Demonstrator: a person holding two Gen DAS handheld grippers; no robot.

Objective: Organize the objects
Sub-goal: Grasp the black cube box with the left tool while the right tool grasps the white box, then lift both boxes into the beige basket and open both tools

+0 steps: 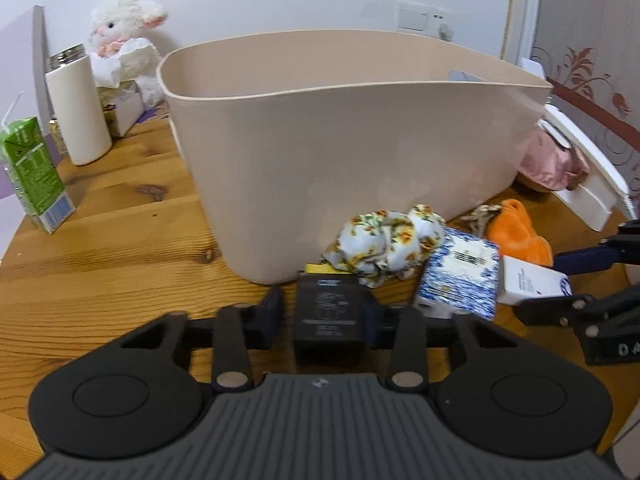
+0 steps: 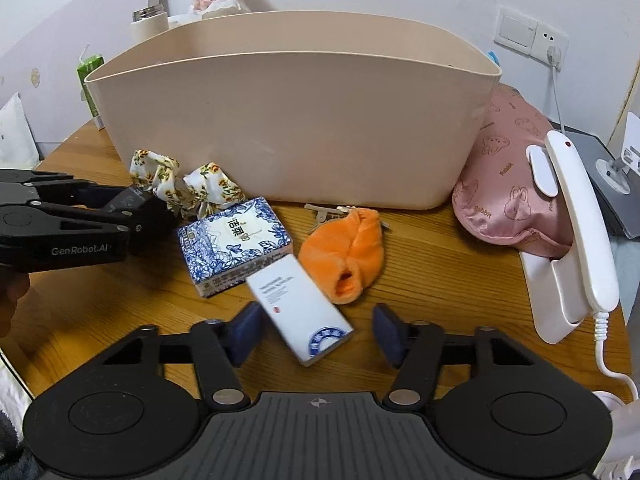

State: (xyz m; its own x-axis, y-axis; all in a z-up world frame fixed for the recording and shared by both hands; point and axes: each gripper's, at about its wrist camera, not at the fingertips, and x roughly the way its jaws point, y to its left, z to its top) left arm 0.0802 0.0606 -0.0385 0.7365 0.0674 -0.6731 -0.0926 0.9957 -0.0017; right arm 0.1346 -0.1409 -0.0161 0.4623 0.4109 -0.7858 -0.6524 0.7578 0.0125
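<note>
A beige plastic bin [image 1: 320, 152] [image 2: 296, 120] stands on the round wooden table. In front of it lie a floral scrunchie [image 1: 384, 244] [image 2: 180, 184], a blue-and-white tissue pack [image 1: 460, 280] [image 2: 236, 240], an orange pouch [image 1: 516, 232] [image 2: 348, 252] over some keys [image 2: 320, 210], and a white box [image 1: 528, 284] [image 2: 300, 312]. My left gripper [image 1: 324, 312] [image 2: 140, 216] is shut on a black box [image 1: 328, 320]. My right gripper [image 2: 316, 332] [image 1: 560, 280] is open with its jaws either side of the white box.
A green drink carton [image 1: 34, 172], a white flask [image 1: 78, 108], a tissue box and a plush lamb [image 1: 124, 28] stand at the back left. A pink hot-water bag [image 2: 516, 176] and a white phone on its cradle [image 2: 576, 232] lie to the right, near the table edge.
</note>
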